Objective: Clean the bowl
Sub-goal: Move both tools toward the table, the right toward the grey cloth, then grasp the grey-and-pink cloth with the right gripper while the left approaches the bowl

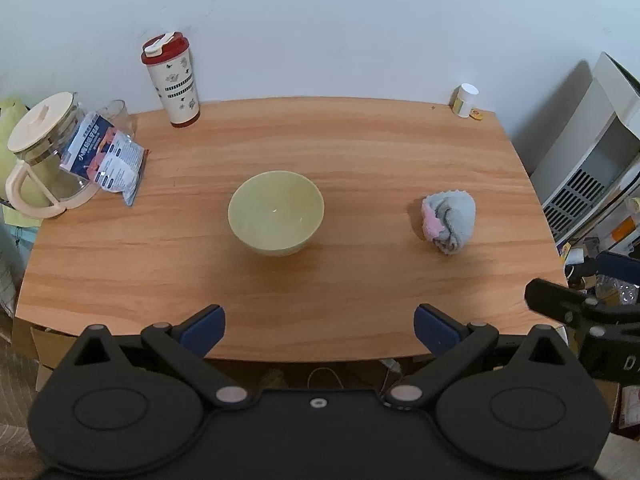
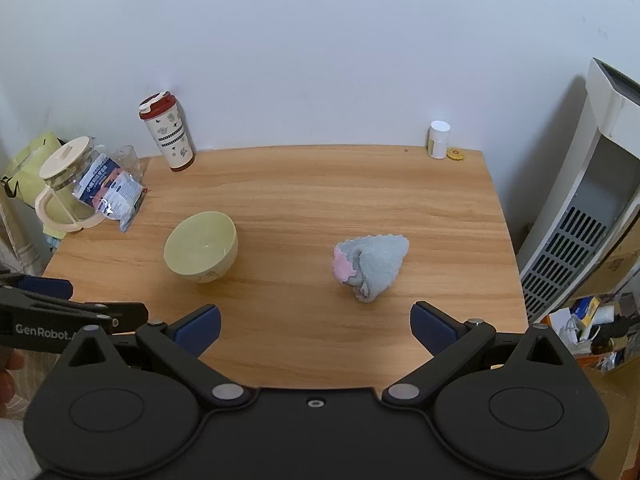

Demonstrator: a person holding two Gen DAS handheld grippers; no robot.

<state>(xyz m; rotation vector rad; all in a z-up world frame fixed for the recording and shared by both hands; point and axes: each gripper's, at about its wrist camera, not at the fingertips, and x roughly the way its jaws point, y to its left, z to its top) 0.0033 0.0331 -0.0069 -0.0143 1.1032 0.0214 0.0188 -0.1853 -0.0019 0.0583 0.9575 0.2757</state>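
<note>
Two things concern us: the pale green bowl (image 1: 276, 213), upright mid-table (image 1: 360, 148), looks rigid, smooth and likely slippery, best pinched at its rim, and the crumpled grey-pink cloth (image 2: 370, 266) well to its right looks soft and light, while both hand-held grippers (image 1: 319, 330) (image 2: 315, 328) gape wide, empty.

Black grippers (image 1: 319, 330), blue-padded jaws

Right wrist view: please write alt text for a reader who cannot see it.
The open right gripper hovers over the near edge of a wooden table, facing a crumpled blue-and-pink cloth. An empty green bowl sits left of the cloth, apart from it.
</note>
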